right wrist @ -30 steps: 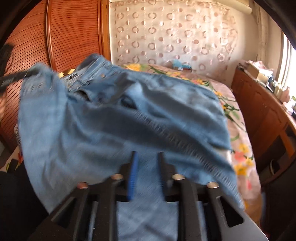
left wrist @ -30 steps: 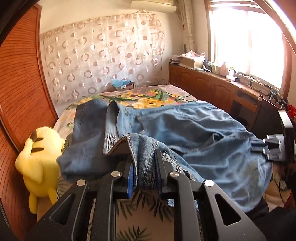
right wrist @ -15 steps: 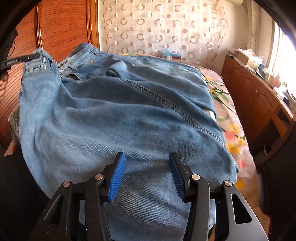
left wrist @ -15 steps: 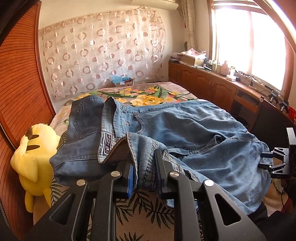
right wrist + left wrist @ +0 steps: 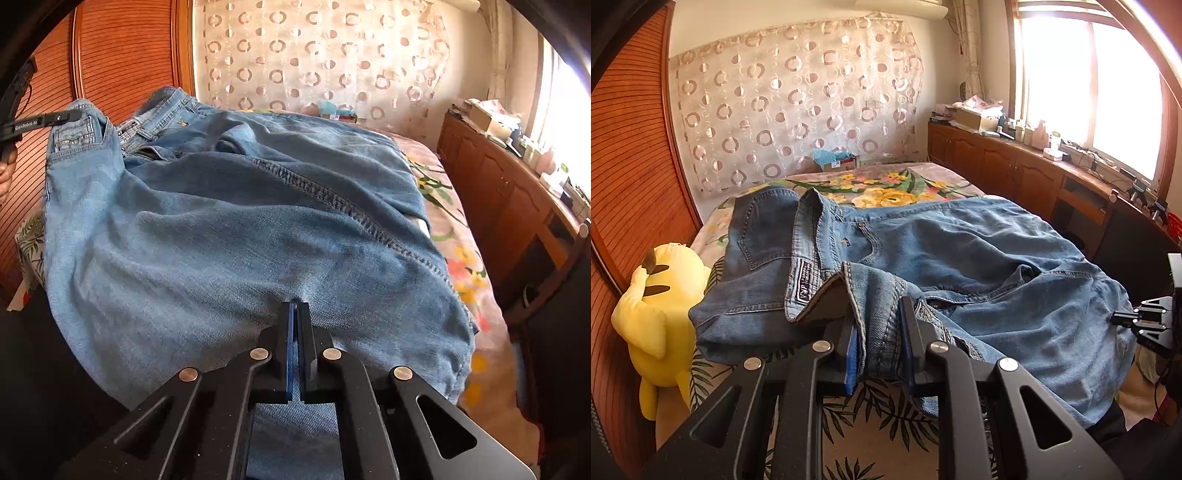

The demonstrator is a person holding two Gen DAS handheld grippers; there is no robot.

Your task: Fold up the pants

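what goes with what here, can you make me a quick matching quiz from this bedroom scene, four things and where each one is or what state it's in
Things:
1. left gripper
2. right gripper
3. yellow plush toy
4. jeans

States or places:
A. spread across the bed
B. by the wooden panel at the bed's edge
C. clamped on the waistband
D. shut, tips against the pant leg

Pairs: 1-C, 2-D, 3-B, 4-A

Two close wrist views over the jeans (image 5: 960, 251)

Left camera sits at the waistband, facing the window (image 5: 1086, 85). Right camera sits at the leg end, facing the curtain (image 5: 317, 55). Both share the jeans.
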